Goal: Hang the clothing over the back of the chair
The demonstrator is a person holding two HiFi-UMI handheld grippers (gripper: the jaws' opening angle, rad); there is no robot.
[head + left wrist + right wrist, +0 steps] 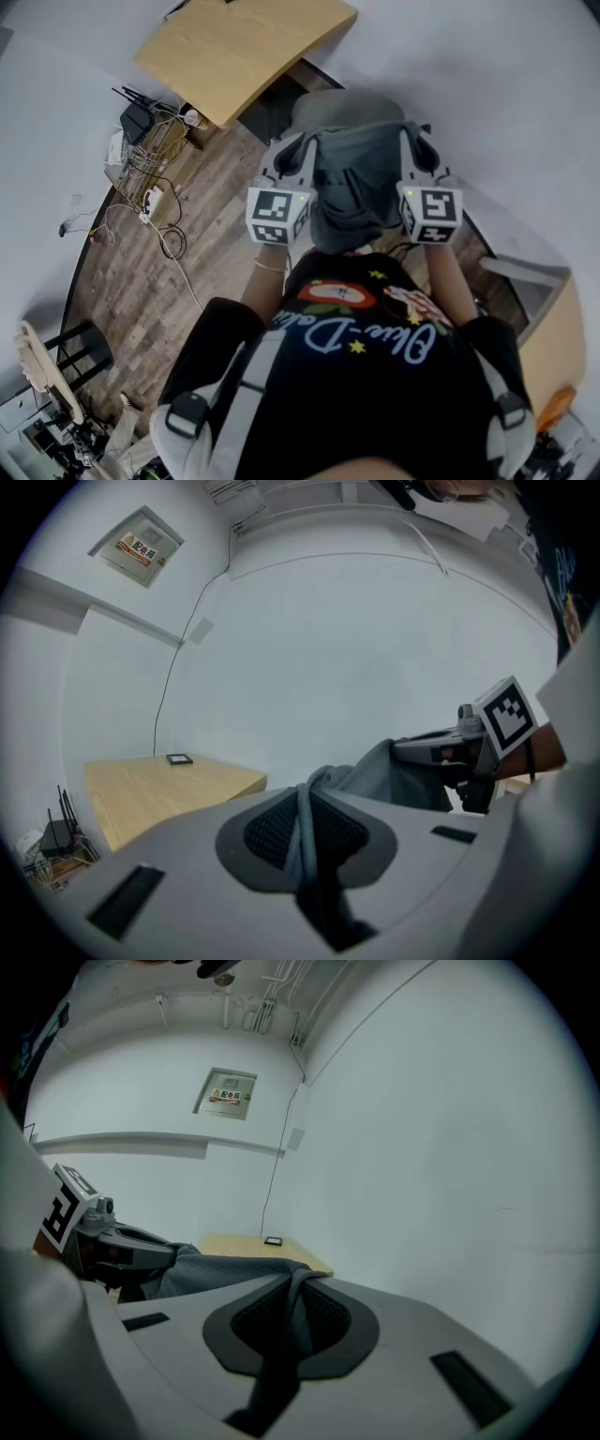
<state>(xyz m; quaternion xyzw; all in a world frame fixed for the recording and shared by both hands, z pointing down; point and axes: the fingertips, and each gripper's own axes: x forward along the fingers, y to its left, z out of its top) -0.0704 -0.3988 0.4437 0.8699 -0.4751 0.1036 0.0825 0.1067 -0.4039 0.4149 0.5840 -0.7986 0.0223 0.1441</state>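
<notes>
ahead: wooden table [244, 47] | right: wall [525, 122], seemingly close | left: open floor [220, 220], cables [155, 202] at edge

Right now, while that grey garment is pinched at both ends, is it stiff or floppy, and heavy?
Probably floppy: the grey garment sags and folds between the left gripper and the right gripper. Likely light, since only a thin pinched fold at each end carries it.

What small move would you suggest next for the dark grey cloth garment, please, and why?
Probably lower both together over what looks like the chair's pale grey back: the left gripper and right gripper each pinch an edge of the dark grey cloth garment, spread between them.
</notes>
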